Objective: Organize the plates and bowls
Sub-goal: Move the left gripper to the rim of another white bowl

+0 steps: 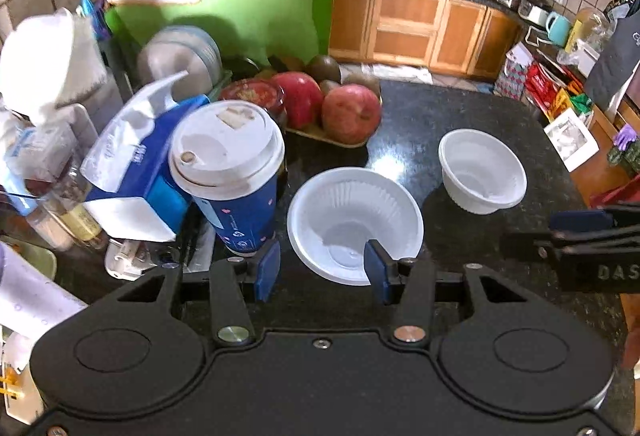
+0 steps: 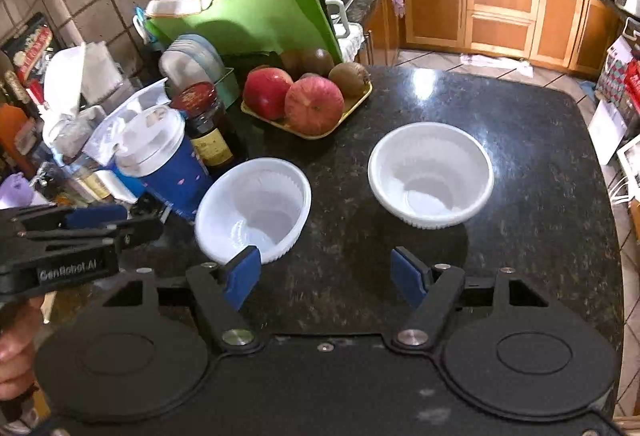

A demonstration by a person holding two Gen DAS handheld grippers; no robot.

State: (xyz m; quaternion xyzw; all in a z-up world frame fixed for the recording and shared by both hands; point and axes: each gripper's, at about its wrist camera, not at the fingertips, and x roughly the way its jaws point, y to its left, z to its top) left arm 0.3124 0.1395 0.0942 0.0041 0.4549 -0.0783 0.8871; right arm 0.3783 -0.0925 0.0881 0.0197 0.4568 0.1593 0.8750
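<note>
Bowls, white plastic, two, both empty and upright on dark stone worktop (image 2: 540,140), well apart from each other
- Near bowl (image 1: 355,222): at 12 o'clock from left gripper (image 1: 322,264); one blue pad sits over its rim inside, the other outside toward the cup; jaws half apart, not pressing, nothing held
- Far bowl (image 2: 431,174): at 12 o'clock from right gripper (image 2: 329,278), clear of it; jaws wide, nothing between them
- Step in hand, as judged: pinch near bowl by its rim. Thin wall likely flexes, so close gently, lift straight, and keep clear of lidded paper cup (image 1: 228,172) just beside at 9 o'clock
- Fruit tray (image 2: 352,110): at 11 o'clock in right view; holds red apples and brown fruit
- Dish rack (image 1: 216,84): at 10 o'clock, holds stacked plates on edge
- Jar (image 2: 206,124), red lid: contents unclear
</note>
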